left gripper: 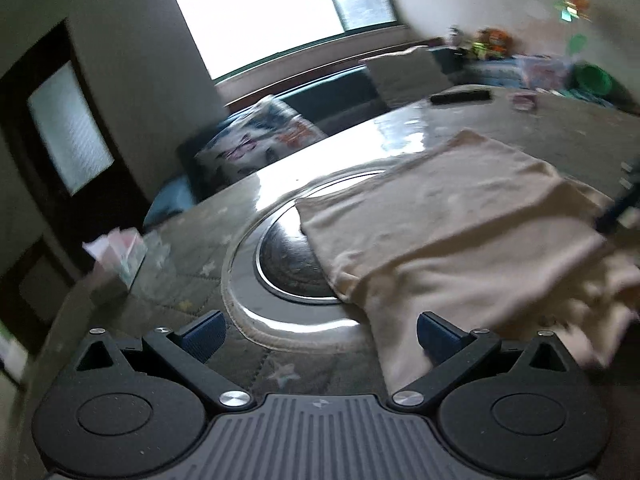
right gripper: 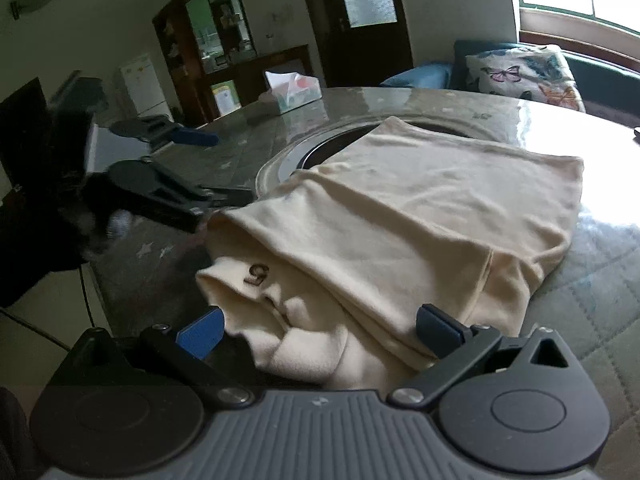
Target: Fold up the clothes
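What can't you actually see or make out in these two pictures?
- Cream garment: its kind; the folds hide its shape in both views.
- Tissue box: print lost to motion blur, left view.
- Shelf clutter: blurred, too small.
- Left gripper: blurred in the right view.

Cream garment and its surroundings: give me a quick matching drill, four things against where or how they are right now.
Things:
1. cream garment
2. tissue box
3. butterfly cushion
4. right gripper

States:
a. on the sofa under the window
b. jaws open around the garment's near edge
c. folded, lying over the table's round inset
d. standing at the table's far side

Pairs: 1-c, 2-d, 3-a, 4-b
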A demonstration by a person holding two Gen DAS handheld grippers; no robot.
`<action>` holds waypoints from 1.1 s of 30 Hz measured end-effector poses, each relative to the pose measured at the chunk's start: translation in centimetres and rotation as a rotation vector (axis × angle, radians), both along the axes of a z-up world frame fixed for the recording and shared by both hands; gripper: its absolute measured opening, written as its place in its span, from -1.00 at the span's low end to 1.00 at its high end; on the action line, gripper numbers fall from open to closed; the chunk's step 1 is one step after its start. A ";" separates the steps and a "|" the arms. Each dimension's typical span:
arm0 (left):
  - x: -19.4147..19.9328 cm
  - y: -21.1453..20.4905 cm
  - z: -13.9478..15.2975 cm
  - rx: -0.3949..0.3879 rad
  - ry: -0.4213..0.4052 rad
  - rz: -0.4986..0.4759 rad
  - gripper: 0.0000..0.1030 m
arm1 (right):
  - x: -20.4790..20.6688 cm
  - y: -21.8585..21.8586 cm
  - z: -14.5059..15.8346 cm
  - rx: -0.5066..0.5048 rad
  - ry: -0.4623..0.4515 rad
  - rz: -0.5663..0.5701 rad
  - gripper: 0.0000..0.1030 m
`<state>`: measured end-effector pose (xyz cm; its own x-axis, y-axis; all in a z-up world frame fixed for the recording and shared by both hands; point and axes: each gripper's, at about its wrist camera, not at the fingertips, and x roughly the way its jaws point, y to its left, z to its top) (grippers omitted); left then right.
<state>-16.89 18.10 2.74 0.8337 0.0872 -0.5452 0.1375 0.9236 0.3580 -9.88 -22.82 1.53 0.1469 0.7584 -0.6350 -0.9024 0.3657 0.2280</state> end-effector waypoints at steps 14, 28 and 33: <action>-5.6 -6.5 -2.7 0.170 -0.029 -0.379 0.77 | -1.9 -1.8 1.4 -0.091 -0.154 0.026 1.00; -2.2 -6.9 -0.7 -0.017 -0.028 -0.415 -0.80 | -4.5 -0.8 1.0 -0.162 -0.418 0.066 0.81; 0.2 -6.1 0.5 -0.101 -0.030 -0.366 -0.80 | -4.0 0.6 0.4 -0.186 -0.457 0.056 0.28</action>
<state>-16.70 11.96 3.23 0.8153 -0.2726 -0.5108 0.4561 0.8459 0.2766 -13.92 -22.20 1.88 0.4040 0.6534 -0.6402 -0.9143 0.3108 -0.2598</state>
